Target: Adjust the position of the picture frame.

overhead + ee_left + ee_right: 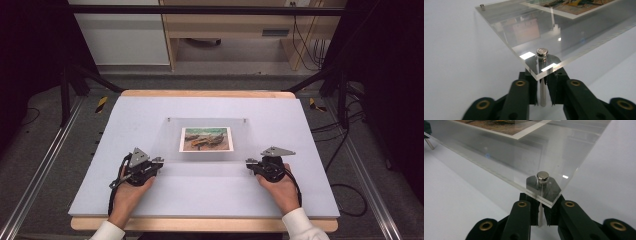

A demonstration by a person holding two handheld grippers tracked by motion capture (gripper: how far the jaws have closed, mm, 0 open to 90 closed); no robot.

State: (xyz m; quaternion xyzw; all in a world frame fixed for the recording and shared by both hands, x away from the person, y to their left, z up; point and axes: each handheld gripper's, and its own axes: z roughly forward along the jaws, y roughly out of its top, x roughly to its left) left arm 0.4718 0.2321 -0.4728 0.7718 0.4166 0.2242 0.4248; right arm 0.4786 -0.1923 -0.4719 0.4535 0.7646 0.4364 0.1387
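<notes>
High view: left claw (159,162), right claw (248,162) clamp acrylic frame (207,150) near-corner posts; margins open.

Both forearms are extended onto the table from below, hands well apart. The left gripper (159,161) and right gripper (248,161) are held low and level, pointed inward, each with jaws nearly closed on a thin pin.

This looks like a lab recording station. A pale foam board (125,165) covers a wooden table (200,224), black curtains (30,60) hang left and right, metal rails (35,170) run along the grey floor, and cables (345,165) lie at right.
</notes>
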